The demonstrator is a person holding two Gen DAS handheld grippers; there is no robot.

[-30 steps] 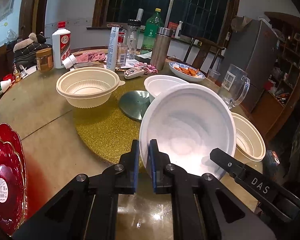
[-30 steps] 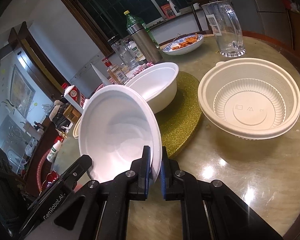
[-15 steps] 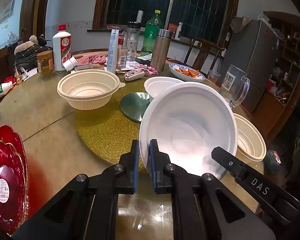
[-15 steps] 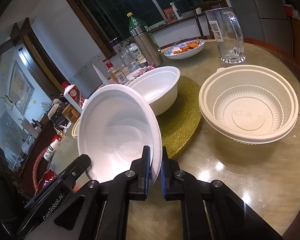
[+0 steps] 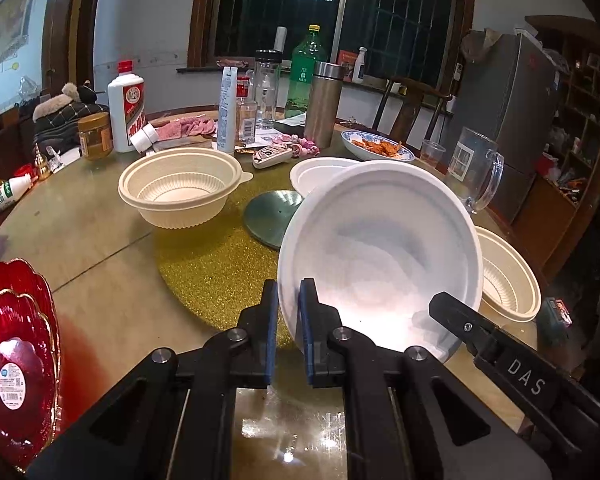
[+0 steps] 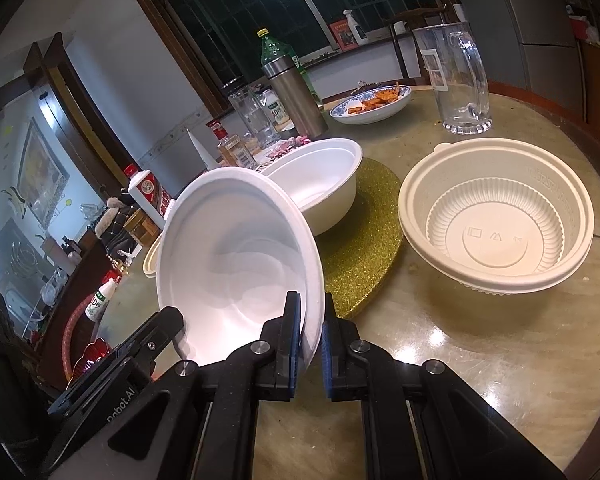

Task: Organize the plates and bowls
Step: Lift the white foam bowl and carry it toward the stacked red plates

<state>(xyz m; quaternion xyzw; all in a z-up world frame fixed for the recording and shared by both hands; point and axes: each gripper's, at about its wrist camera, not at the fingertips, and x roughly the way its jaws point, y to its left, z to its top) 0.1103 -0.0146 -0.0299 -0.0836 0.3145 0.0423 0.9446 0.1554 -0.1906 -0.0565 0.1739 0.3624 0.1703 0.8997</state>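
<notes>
Four bowls loose, none nested yet. White foam bowl [image 5: 380,256] pinched by its rim on both sides: left gripper [image 5: 289,312] and right gripper [image 6: 311,322], each nearly closed on the thin edge, bowl tilted and apparently off the surface [image 6: 480,360]. Ahead of both, second white bowl [image 6: 320,188] on the gold mat [image 5: 216,264]. Cream bowls apart: one [image 5: 180,188] ahead-left, one [image 6: 496,220] ahead-right. Red plates [image 5: 14,344] (already stacked) left. Most sorting probably left.
</notes>
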